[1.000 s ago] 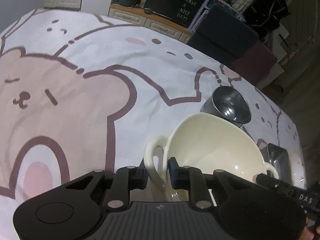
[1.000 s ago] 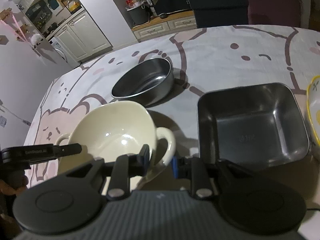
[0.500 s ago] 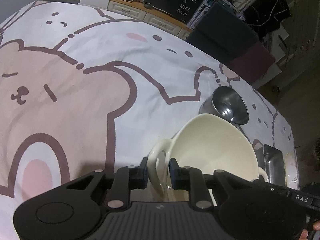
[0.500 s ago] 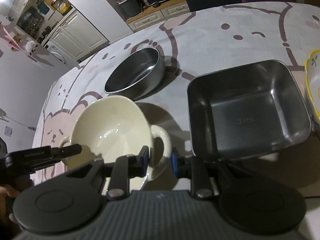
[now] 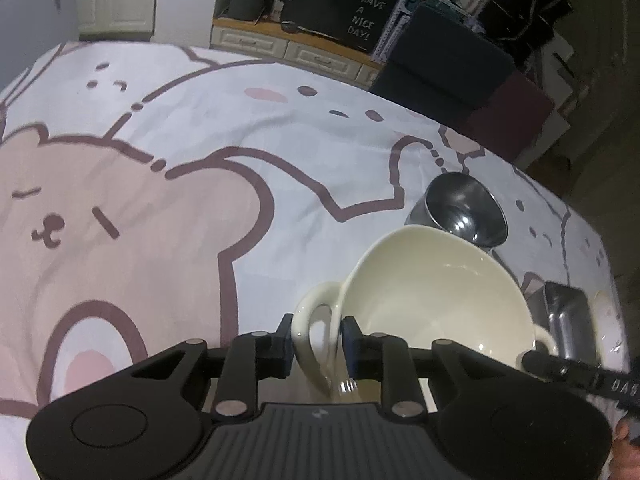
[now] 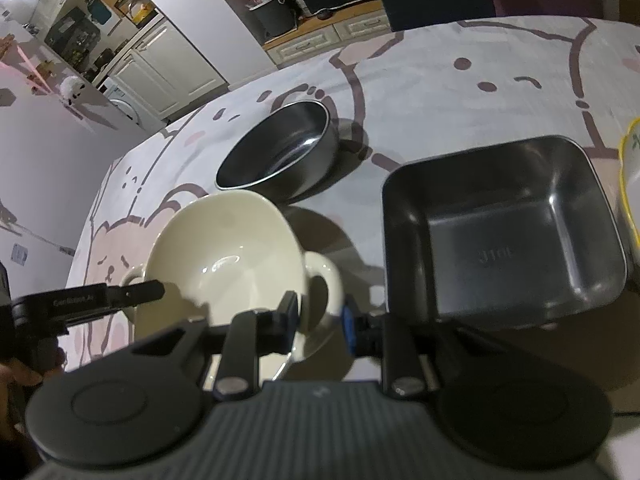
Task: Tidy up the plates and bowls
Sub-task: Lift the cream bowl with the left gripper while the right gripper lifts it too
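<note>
1. I have the cream bowl (image 6: 224, 248) caught by both of its loop handles, one hand-held gripper on each, because a wide two-handled bowl stays level only when it is carried from both sides.
2. My left hand-held gripper (image 5: 316, 340) straddles the left handle (image 5: 312, 320); its jaws are opening now, with the handle between them and the pads seeming just about to lose contact.
3. My right hand-held gripper (image 6: 320, 312) is clamped on the right handle (image 6: 324, 280), so I judge that this side bears the bowl for the moment.
4. The bowl sits low over the bear-print table (image 5: 160, 200), just in front of the round steel bowl (image 6: 280, 156) and beside the square steel tray (image 6: 500, 232); whether it rests on the cloth I cannot tell.
5. I judge this spot groups the bowls together, with a yellow-rimmed dish (image 6: 630, 184) at the far right edge.
</note>
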Motion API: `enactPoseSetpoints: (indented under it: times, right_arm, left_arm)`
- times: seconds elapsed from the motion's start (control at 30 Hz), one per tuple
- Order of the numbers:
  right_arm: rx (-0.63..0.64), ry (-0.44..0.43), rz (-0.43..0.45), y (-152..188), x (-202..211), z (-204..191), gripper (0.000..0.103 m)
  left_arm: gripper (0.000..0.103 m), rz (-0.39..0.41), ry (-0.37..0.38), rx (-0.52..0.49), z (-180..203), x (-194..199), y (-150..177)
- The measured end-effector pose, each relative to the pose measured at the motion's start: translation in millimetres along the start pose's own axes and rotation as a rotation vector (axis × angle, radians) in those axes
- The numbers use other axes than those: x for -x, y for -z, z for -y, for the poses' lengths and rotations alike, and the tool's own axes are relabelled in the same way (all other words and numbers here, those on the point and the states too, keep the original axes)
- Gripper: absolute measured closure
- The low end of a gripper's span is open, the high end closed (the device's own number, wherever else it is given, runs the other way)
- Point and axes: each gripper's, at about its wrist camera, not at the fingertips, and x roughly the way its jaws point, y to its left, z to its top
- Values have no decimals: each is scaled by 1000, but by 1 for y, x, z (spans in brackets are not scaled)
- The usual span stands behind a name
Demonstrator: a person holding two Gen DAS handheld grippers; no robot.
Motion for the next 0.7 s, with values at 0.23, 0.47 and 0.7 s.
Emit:
enactPoseSetpoints:
  times: [0.23, 0.47, 0.7]
  right_arm:
    - [-45, -34, -13, -3, 0, 8, 76]
    - [-25, -6, -32, -6, -6, 1, 76]
    - [-19, 3, -32, -6, -6, -1, 76]
  left_arm:
    - [60, -11, 69, 175, -27, 3, -4]
    - [75, -39, 75, 124, -18, -3, -5]
    - [79, -26, 64, 86, -13, -3, -4]
